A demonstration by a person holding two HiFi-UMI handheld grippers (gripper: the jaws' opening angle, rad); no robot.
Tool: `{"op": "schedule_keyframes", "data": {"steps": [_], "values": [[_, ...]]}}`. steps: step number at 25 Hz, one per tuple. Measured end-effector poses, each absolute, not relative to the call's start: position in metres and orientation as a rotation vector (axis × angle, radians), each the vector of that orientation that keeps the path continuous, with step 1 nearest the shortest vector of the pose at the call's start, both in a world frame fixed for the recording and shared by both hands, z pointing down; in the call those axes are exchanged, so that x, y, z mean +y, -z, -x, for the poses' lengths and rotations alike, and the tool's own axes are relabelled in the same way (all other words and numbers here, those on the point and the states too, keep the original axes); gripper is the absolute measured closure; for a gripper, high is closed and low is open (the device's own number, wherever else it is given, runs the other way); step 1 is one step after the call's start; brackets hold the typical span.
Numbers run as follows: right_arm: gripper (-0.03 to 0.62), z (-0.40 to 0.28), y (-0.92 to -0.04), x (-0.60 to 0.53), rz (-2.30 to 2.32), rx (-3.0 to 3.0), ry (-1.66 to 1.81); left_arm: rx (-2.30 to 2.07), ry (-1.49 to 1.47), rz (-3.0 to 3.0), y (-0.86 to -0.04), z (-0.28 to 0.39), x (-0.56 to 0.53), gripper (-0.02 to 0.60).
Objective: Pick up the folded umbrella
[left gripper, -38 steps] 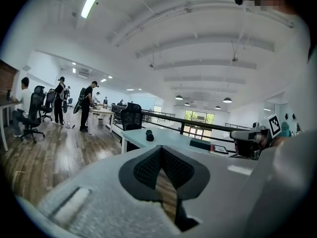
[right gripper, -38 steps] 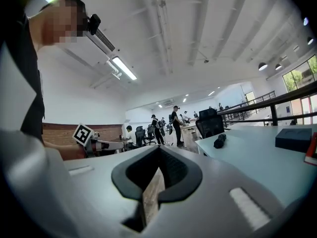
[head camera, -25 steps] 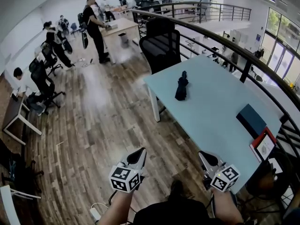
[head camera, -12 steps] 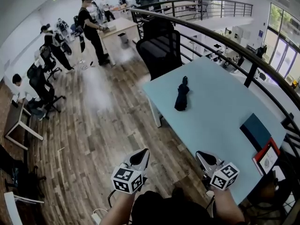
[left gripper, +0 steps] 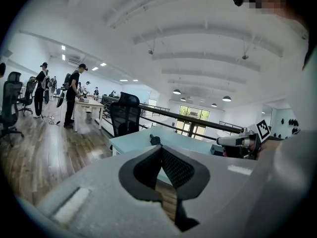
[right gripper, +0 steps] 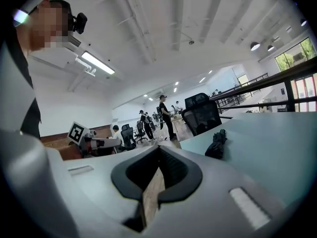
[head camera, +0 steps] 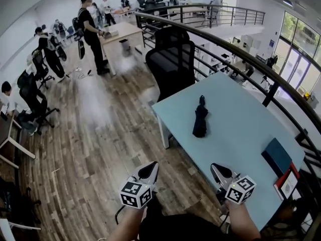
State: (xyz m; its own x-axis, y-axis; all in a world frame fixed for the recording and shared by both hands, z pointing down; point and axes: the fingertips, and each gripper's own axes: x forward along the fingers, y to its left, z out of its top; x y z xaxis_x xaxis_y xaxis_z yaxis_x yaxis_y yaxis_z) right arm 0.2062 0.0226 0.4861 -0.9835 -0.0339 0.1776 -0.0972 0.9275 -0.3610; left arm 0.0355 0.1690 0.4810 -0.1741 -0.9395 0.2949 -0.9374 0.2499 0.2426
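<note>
No legible writing in any view.

The left gripper (head camera: 149,166) and right gripper (head camera: 214,167) each carry a cube, the left cube (head camera: 135,193) and the right cube (head camera: 240,189), showing only black-and-white square patterns. The red-edged board (head camera: 287,182) at the table's (head camera: 235,134) near right corner bears print too small to read.

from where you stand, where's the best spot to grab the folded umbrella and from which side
Grip the folded umbrella across its thick middle, coming from above on the table's near side. It lies flat, pointing away from you, so jaws can straddle its narrow width. The right gripper, shut, should open first.
</note>
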Motion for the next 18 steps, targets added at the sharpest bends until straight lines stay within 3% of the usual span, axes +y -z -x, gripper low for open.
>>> {"op": "schedule_keyframes", "data": {"steps": [10,18], "values": [[0.592,-0.01,-0.465,0.044,-0.087,-2.941,-0.557,-2.161,0.0,-1.758,-0.461,0.167,0.175,0.575],[0.592,0.059,-0.489,0.05,-0.192,-2.913,-0.611,-2.043,-0.055,-1.856,-0.482,0.225,0.16,0.575]]}}
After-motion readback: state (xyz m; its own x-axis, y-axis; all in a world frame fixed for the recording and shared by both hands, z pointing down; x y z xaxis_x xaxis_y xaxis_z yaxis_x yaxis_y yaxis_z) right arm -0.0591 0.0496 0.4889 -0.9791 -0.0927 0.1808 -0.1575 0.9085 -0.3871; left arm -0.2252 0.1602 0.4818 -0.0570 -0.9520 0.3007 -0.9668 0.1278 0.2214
